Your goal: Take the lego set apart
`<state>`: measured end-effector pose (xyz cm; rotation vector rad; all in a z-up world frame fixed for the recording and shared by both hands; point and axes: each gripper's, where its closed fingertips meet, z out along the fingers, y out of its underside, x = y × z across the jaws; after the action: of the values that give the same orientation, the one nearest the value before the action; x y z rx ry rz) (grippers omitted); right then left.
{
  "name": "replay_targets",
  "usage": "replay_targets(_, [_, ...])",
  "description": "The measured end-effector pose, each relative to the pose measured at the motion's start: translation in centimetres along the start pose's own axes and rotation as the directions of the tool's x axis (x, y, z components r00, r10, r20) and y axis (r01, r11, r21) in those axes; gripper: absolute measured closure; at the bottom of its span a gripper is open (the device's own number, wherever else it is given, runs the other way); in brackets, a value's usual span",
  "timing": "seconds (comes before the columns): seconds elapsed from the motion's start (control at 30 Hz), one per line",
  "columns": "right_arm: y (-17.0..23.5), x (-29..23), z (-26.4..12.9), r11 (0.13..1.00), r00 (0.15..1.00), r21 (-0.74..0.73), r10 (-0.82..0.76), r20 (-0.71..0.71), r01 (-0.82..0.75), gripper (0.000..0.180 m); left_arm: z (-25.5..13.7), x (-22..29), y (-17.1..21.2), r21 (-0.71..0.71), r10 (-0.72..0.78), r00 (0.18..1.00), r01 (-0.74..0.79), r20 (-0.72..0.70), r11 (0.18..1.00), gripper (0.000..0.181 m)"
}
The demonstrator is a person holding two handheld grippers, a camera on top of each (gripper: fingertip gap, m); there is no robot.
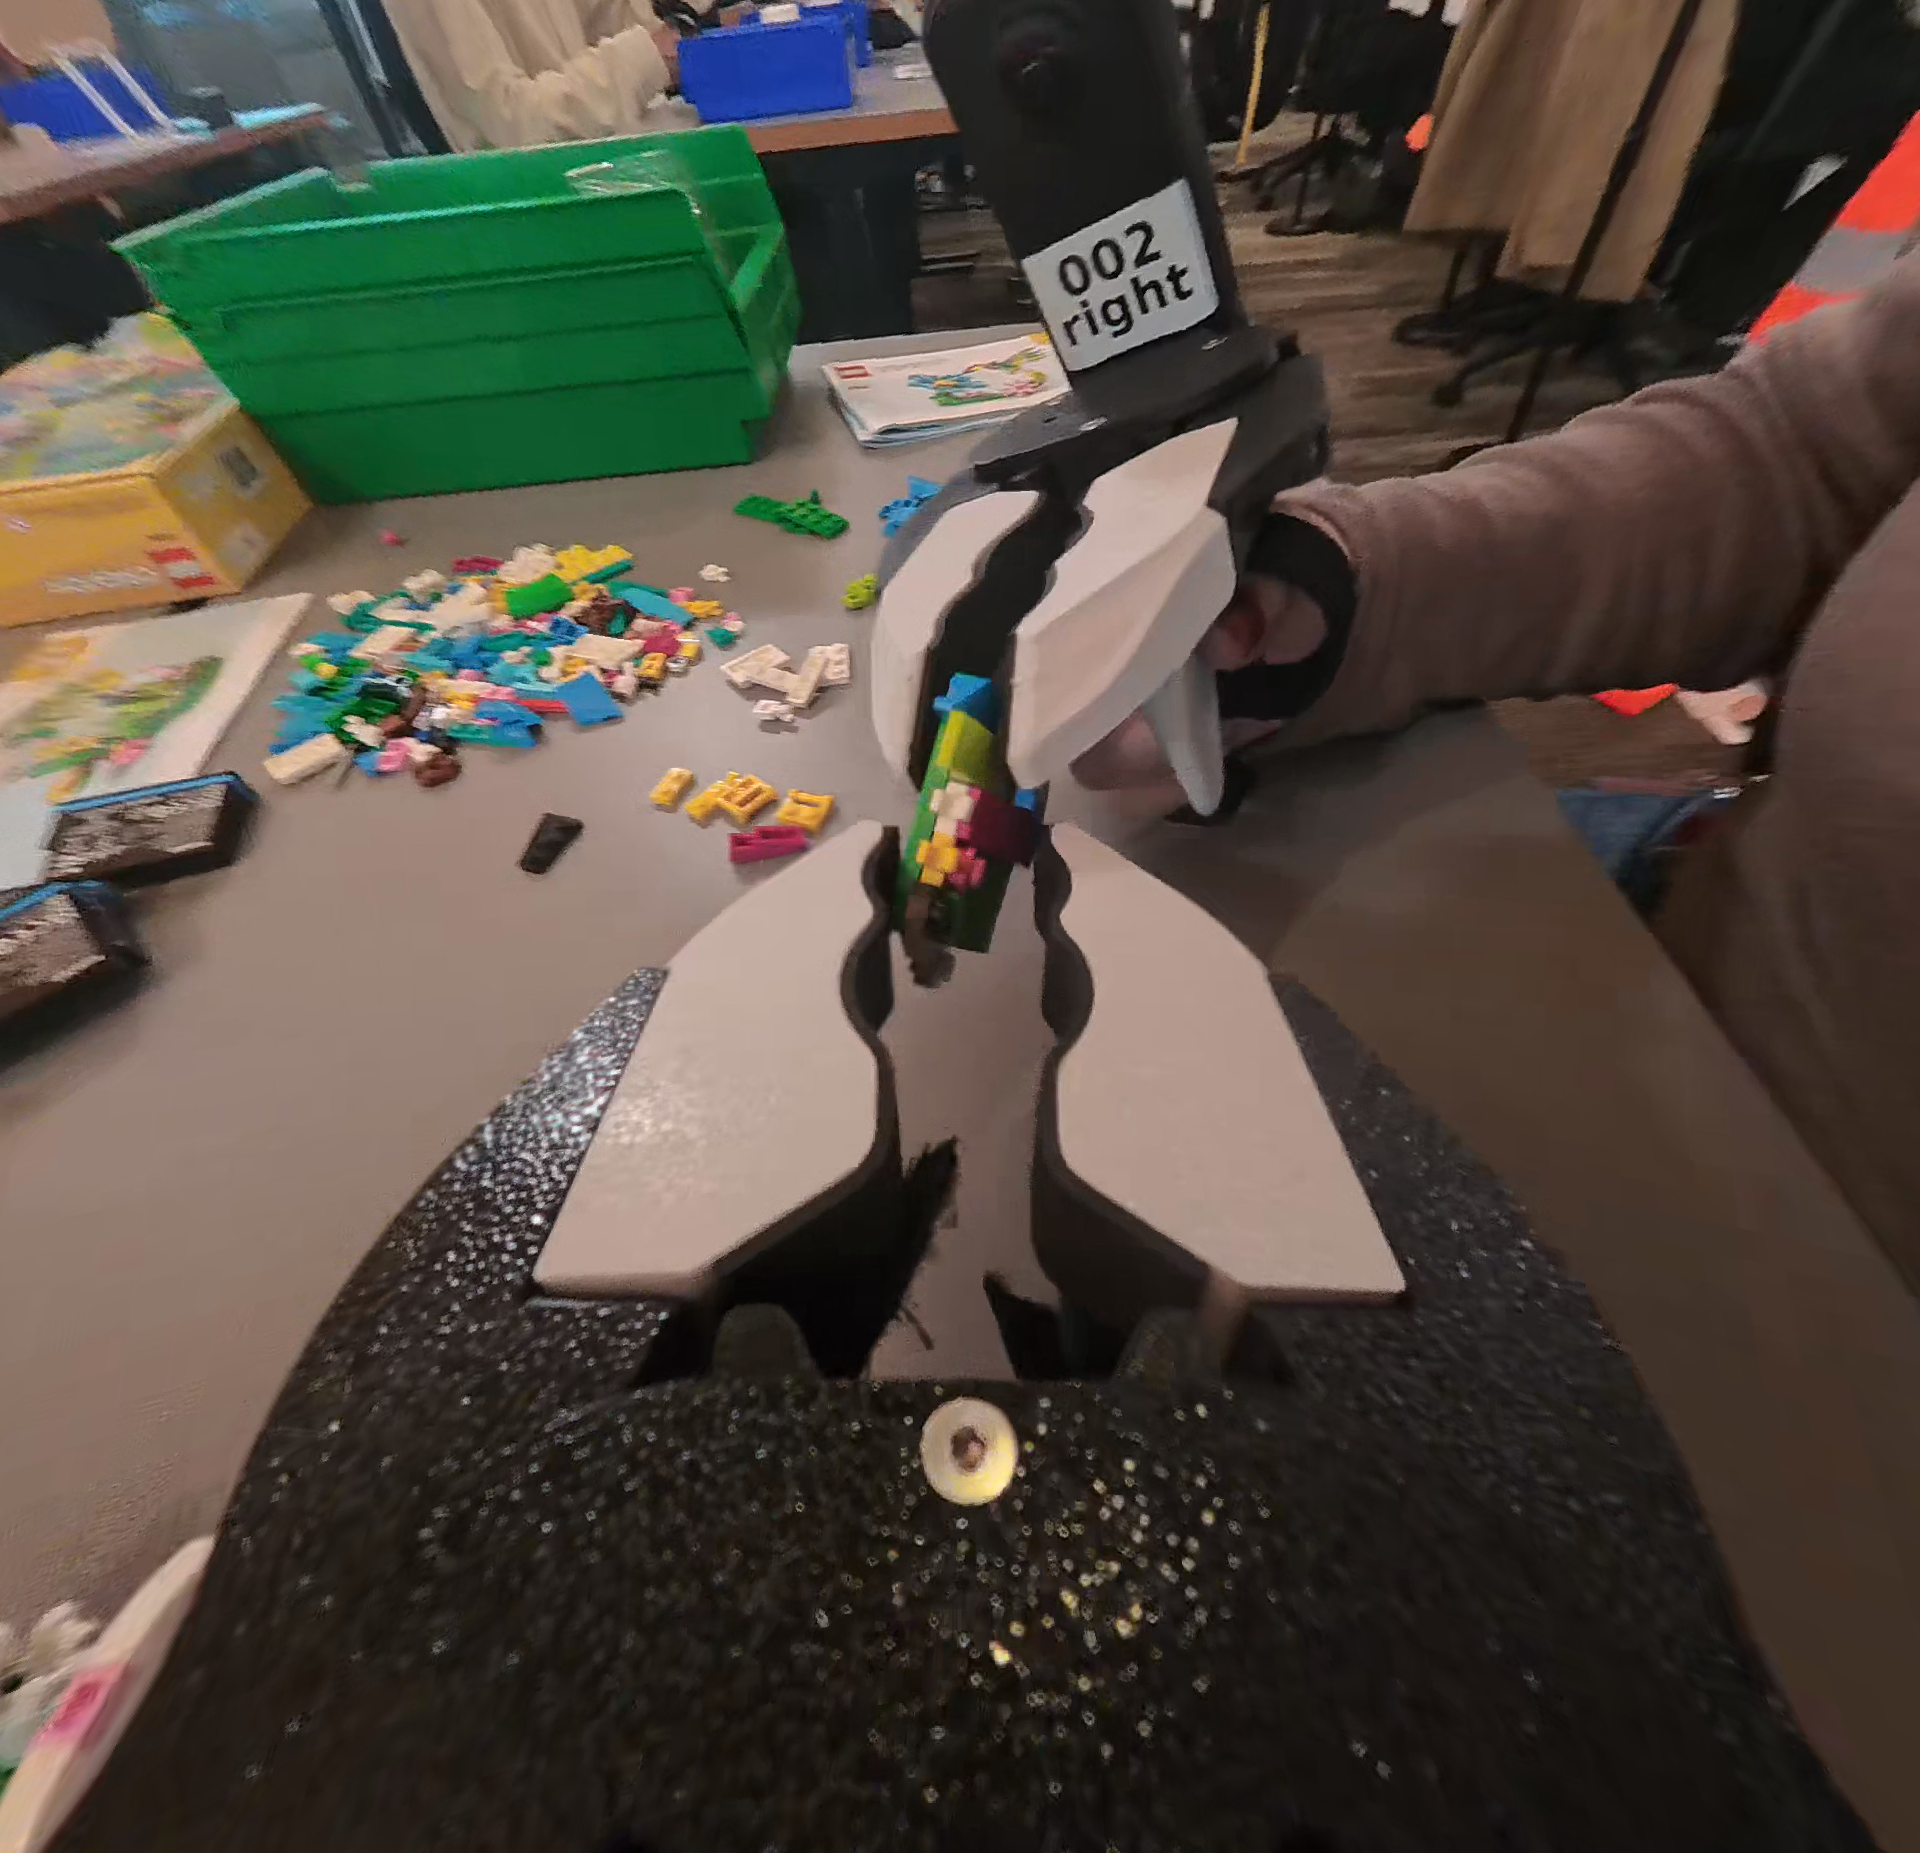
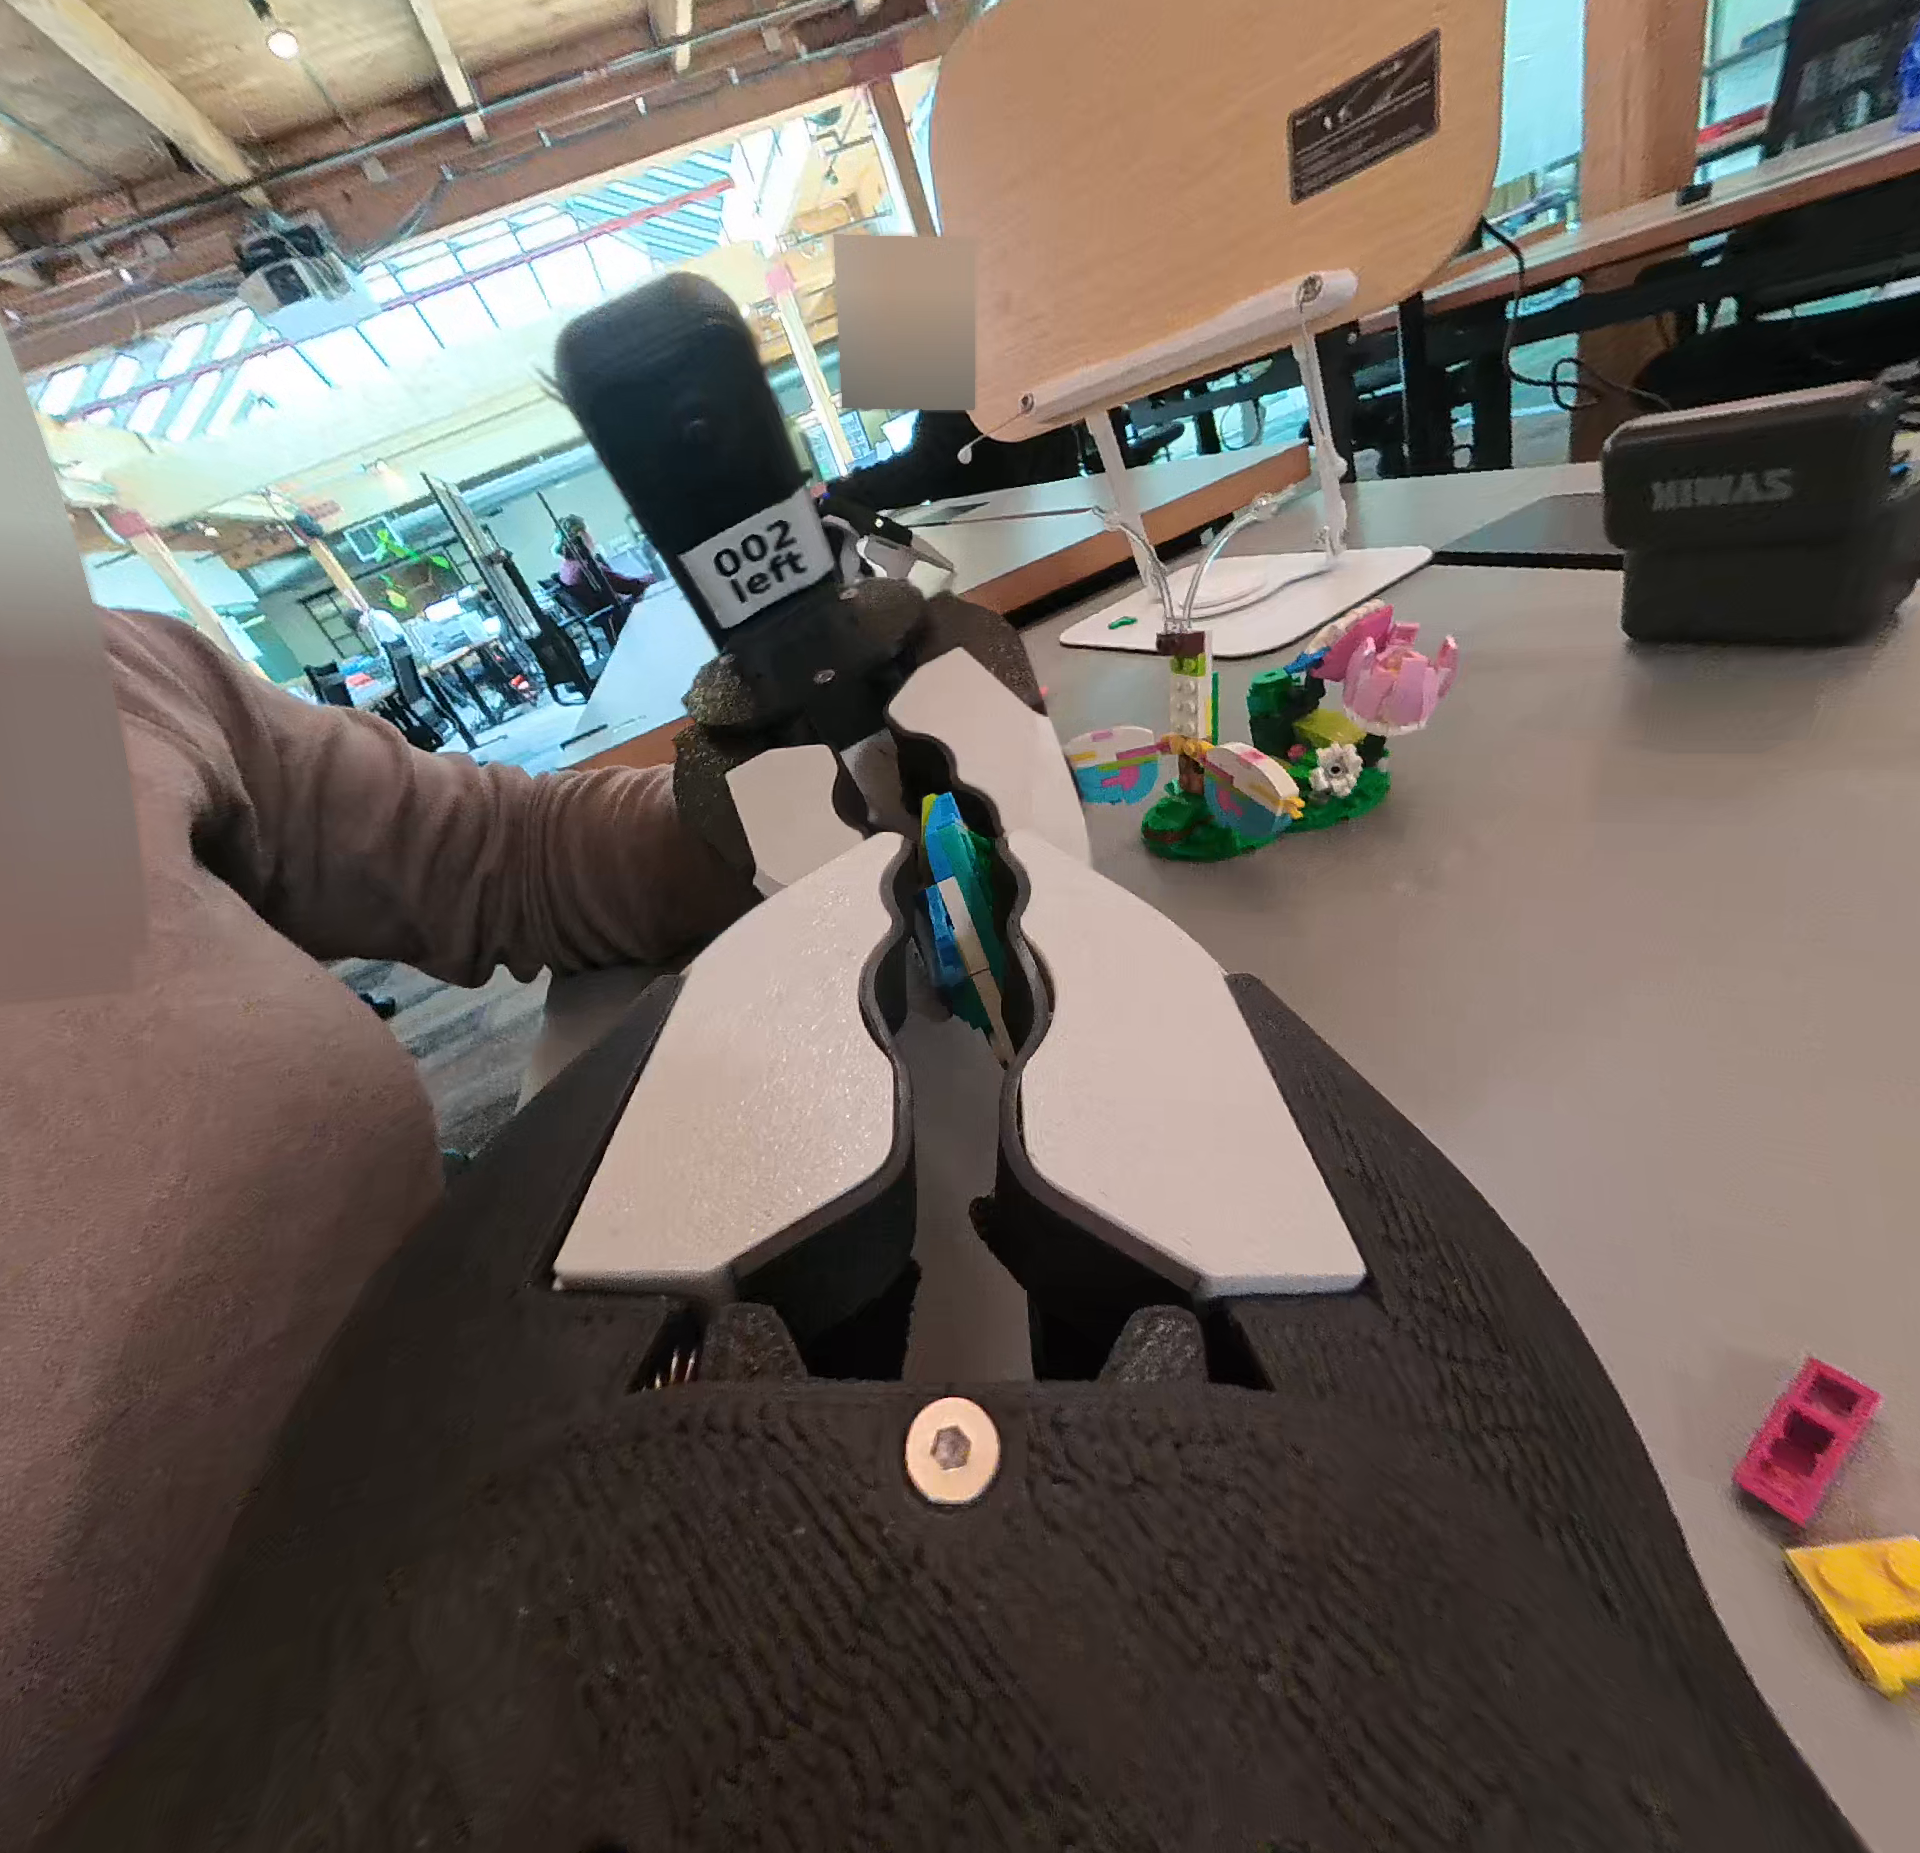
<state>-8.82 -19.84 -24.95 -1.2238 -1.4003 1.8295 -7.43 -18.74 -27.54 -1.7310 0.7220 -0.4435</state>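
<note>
Between jaws: multicoloured lego chunk [image 1: 961,827], upright.

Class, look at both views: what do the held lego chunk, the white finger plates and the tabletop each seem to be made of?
Lego chunk: hard glossy plastic, judging by its crisp studs and saturated colours.
White finger plates: probably matte printed plastic; in the right wrist view the surface looks faintly grainy.
Tabletop: smooth grey laminate or similar, with a soft sheen; the core is not visible.
</note>
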Motion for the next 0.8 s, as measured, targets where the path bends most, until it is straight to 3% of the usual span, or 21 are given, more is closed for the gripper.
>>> replay_targets(0.03, [0.1,-0.1,0.0,1.000,1.000,-0.005,-0.018,0.001,0.018,0.167,0.0,0.1,0.1,-0.005,-0.011,1.000,0.011,-0.017,1.000,0.158])
replay_targets(0.13, [0.4,0.4,-0.2,0.985,0.985,-0.068,-0.161,-0.066,0.157,0.164,0.0,-0.1,1.1,-0.081,0.040,0.999,-0.040,-0.002,0.996,0.164])
replay_targets(0.27, [0.9,0.2,-0.8,0.918,0.937,-0.240,-0.342,-0.069,0.317,0.157,-0.2,-1.4,3.1,-0.256,0.257,0.963,-0.229,0.084,0.939,0.165])
replay_targets(0.4, [2.6,0.8,-0.7,0.701,0.783,-0.468,-0.621,-0.030,0.538,0.155,0.0,-1.2,4.1,-0.337,0.370,0.927,-0.330,0.061,0.882,0.165])
replay_targets(0.47, [3.6,0.9,-0.5,0.610,0.733,-0.541,-0.680,0.019,0.579,0.160,0.1,-1.0,4.3,-0.345,0.386,0.922,-0.349,0.042,0.871,0.165])
replay_targets(0.7, [5.0,1.4,0.0,0.436,0.624,-0.616,-0.773,0.118,0.656,0.168,0.1,-0.5,4.8,-0.386,0.459,0.889,-0.421,0.006,0.821,0.165])
replay_targets(0.8, [5.2,1.6,0.2,0.333,0.539,-0.634,-0.827,0.159,0.698,0.169,0.0,-0.7,5.0,-0.412,0.463,0.886,-0.419,0.009,0.809,0.165])
